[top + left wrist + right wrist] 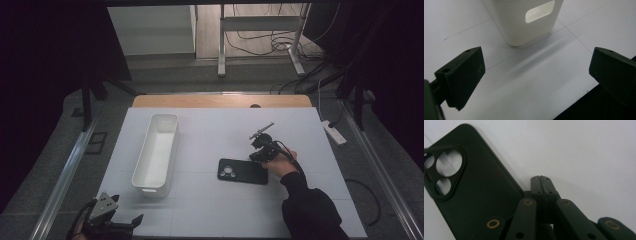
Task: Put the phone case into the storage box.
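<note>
A black phone case (242,171) lies flat on the white table, camera cut-outs toward the left. My right gripper (260,156) sits at the case's right end. In the right gripper view its jaws (541,179) are pressed together with nothing between them, their tips just beside the edge of the case (479,195). My left gripper (126,210) is low at the table's front left corner. Its jaws (536,75) stand wide apart over bare table, pointing at the near end of a white bin (529,25).
The long white bin (145,155) stands left of centre, running front to back, with a handle slot in its near end. A wooden strip (220,101) borders the table's far edge. A power strip (334,132) and cables lie on the floor to the right.
</note>
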`<state>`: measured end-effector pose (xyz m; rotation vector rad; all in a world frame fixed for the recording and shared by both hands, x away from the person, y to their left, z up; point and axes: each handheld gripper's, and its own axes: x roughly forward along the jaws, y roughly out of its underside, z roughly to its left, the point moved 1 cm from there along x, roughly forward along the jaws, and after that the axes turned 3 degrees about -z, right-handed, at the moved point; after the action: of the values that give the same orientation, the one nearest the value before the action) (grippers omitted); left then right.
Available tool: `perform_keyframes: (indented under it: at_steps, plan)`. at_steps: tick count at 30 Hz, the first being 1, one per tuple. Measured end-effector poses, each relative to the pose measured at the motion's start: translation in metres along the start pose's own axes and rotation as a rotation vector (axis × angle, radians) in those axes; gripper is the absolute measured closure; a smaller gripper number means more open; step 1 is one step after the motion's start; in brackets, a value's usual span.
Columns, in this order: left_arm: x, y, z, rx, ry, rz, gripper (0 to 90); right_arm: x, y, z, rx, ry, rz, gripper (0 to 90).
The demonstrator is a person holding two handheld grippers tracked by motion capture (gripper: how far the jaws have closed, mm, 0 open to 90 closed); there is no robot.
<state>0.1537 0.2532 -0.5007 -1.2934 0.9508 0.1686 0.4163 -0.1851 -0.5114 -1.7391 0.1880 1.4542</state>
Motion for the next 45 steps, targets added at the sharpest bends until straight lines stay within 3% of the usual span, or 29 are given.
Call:
perform_keyframes:
  at_steps: [28, 45]
  plan:
    - [0.000, 0.000, -0.001, 0.007, -0.002, 0.005, 1.2, -0.023, 0.042, 0.027, 0.001, -0.046, -0.003, 90.0]
    - [0.000, 0.000, -0.001, 0.015, -0.005, 0.006, 1.1, -0.027, 0.049, 0.038, -0.011, -0.038, -0.007, 90.0]
